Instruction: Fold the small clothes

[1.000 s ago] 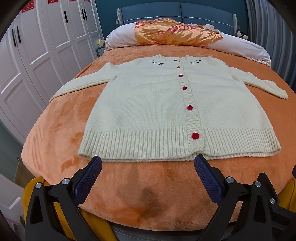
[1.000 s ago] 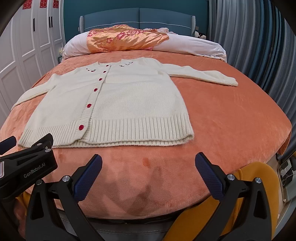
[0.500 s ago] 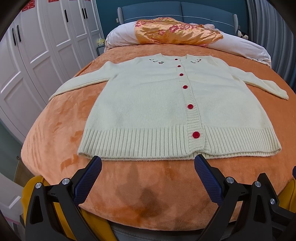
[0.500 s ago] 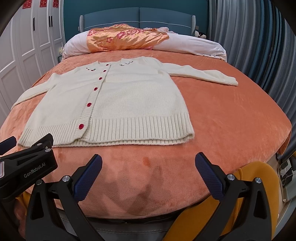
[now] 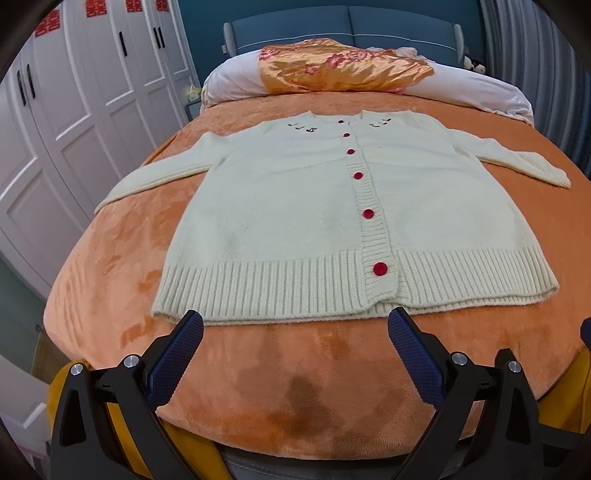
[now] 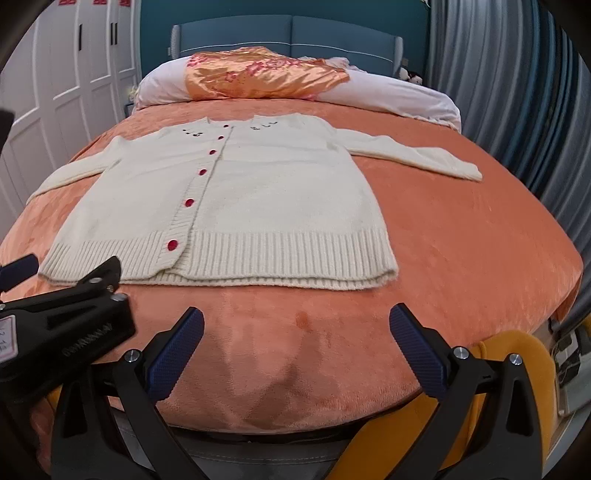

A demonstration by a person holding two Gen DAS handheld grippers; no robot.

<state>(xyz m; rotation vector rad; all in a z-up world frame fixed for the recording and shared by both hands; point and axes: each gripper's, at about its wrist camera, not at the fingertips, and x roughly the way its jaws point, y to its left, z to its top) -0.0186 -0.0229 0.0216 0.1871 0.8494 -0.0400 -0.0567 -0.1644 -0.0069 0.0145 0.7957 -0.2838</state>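
A cream knitted cardigan [image 5: 295,221] lies flat and face up on the orange blanket [image 5: 295,387] that covers the bed, buttoned down the front with a row of red buttons [image 5: 379,268], its ribbed hem toward the near edge and its collar toward the far end; both sleeves are spread outward, the left one [image 5: 155,177] angled toward the near left, the right one [image 6: 417,157] reaching out to the right; small dark embroidery sits on each side of the collar. The left gripper [image 5: 295,321] hovers over the bare blanket just near of the hem, its blue-padded fingers [image 5: 173,358] spread wide and holding nothing; the right gripper [image 6: 295,321] hangs likewise over the near blanket, a little apart from the hem's right part, its fingers [image 6: 415,354] also wide apart and empty; in the right wrist view the left gripper's black body shows at the near left. At the far end lie a white pillow [image 5: 236,79] and an orange satin floral cushion [image 5: 340,62] against a blue headboard [image 5: 347,22]; white wardrobe doors [image 5: 74,103] stand on the left, grey curtains [image 6: 517,92] on the right.
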